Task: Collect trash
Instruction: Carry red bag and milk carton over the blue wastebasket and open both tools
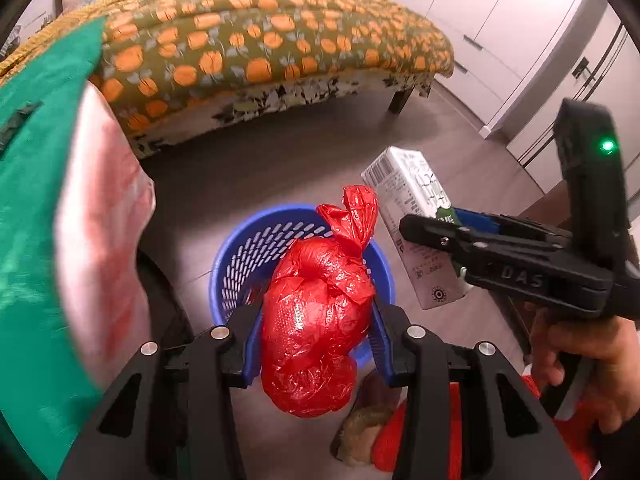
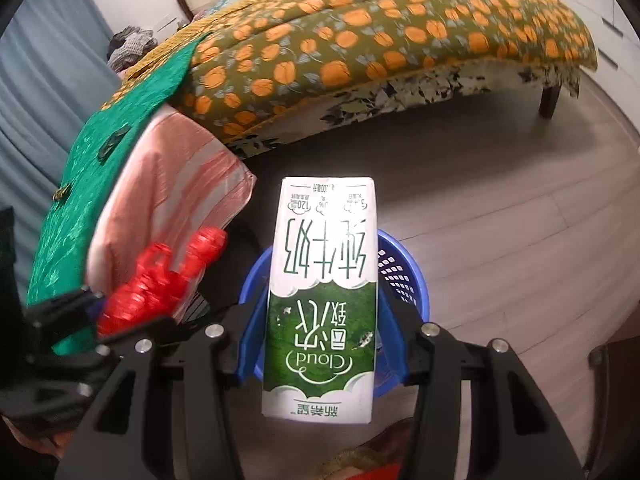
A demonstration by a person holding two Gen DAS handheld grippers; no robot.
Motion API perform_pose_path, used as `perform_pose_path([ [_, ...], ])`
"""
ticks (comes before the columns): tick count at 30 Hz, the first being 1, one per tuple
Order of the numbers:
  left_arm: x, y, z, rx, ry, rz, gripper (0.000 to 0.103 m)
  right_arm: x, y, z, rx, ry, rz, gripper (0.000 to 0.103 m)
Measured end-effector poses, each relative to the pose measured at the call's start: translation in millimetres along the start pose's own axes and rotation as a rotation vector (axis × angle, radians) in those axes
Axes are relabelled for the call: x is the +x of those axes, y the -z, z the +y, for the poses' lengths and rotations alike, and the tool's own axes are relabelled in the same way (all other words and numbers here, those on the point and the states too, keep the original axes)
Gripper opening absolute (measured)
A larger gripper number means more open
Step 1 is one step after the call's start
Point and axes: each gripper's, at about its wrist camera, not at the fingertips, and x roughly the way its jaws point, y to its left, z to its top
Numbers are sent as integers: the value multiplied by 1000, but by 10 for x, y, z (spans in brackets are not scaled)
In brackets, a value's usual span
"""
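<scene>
The bed (image 2: 360,40) with its orange-patterned quilt fills the background, its head cut off. Green cloth (image 1: 36,200) blocks the left side. The blue basket (image 1: 244,256) stands on the floor, largely hidden. Above it, the left claw (image 1: 316,344) clamps a red bag (image 1: 316,320); the right claw (image 2: 320,340) clamps a milk carton (image 2: 324,296).

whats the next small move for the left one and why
Probably open the left tongs and drop the red bag: they are shut on it right above the blue bin, and the carton in the right tongs waits alongside.
</scene>
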Motion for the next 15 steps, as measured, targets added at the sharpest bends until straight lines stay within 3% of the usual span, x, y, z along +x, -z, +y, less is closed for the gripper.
perform_pose_path([
  [11, 665, -4, 119, -37, -23, 34, 45, 325, -85, -338, 104, -87, 15, 51],
  [12, 692, 2, 128, -37, -25, 32, 52, 350, -85, -354, 115, -95, 17, 51],
  [14, 773, 9, 150, -42, -34, 27, 74, 392, -89, -412, 151, -103, 17, 68],
  [15, 784, 7, 153, -45, -38, 20, 77, 390, -97, -429, 164, -103, 11, 77],
])
